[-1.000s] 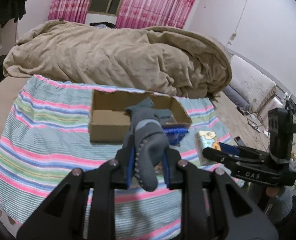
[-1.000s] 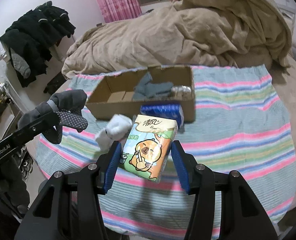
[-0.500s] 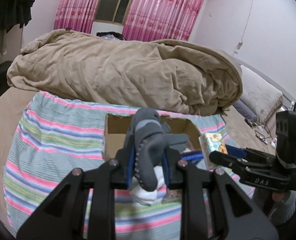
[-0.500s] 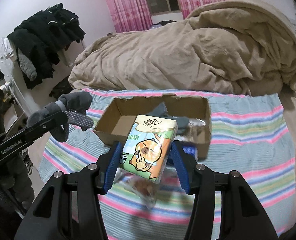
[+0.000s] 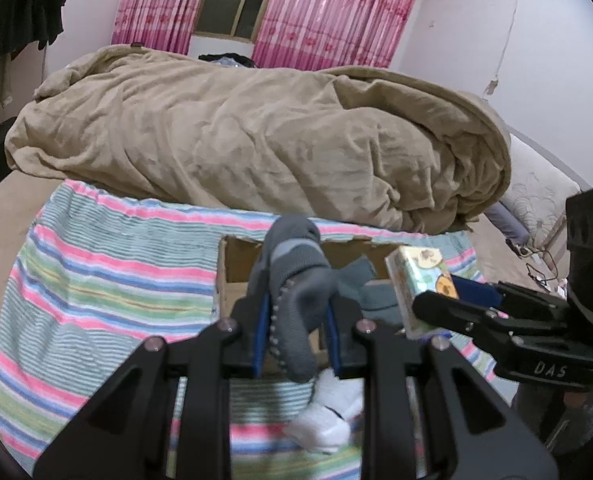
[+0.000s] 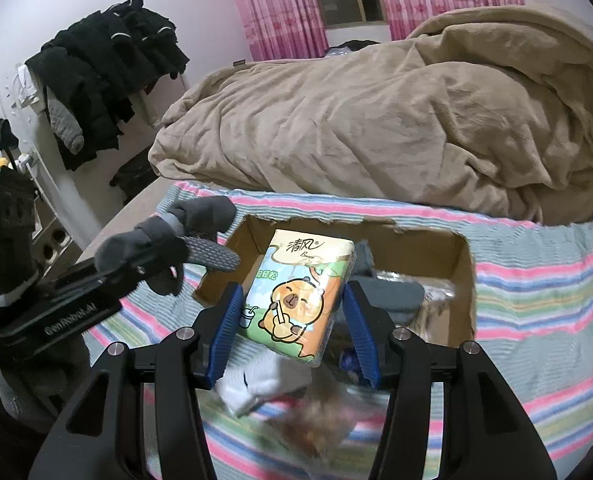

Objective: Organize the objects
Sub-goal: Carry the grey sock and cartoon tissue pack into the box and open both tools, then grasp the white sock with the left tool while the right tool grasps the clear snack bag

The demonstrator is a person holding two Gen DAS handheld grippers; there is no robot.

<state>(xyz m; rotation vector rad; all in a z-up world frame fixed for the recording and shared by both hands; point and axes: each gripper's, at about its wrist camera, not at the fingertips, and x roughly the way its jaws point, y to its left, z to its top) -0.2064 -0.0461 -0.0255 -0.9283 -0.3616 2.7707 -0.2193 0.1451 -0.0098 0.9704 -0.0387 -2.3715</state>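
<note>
My left gripper (image 5: 296, 328) is shut on a grey sock (image 5: 296, 280) and holds it above the near left part of an open cardboard box (image 5: 232, 276). The sock also shows in the right wrist view (image 6: 168, 240). My right gripper (image 6: 292, 320) is shut on a tissue pack with a cartoon capybara (image 6: 300, 292) and holds it above the box (image 6: 462, 280); the pack also shows in the left wrist view (image 5: 420, 280). Grey cloth (image 6: 400, 296) lies inside the box.
The box stands on a striped cloth (image 5: 96, 280) on a bed. A white sock (image 5: 328, 420) lies in front of the box, with a blurred snack bag (image 6: 320, 416) beside it. A tan duvet (image 5: 256, 140) is heaped behind. Dark clothes (image 6: 108, 64) hang at left.
Both grippers have moved forward toward the box with their loads; the box now sits right under the fingertips. Neither grip has changed.
</note>
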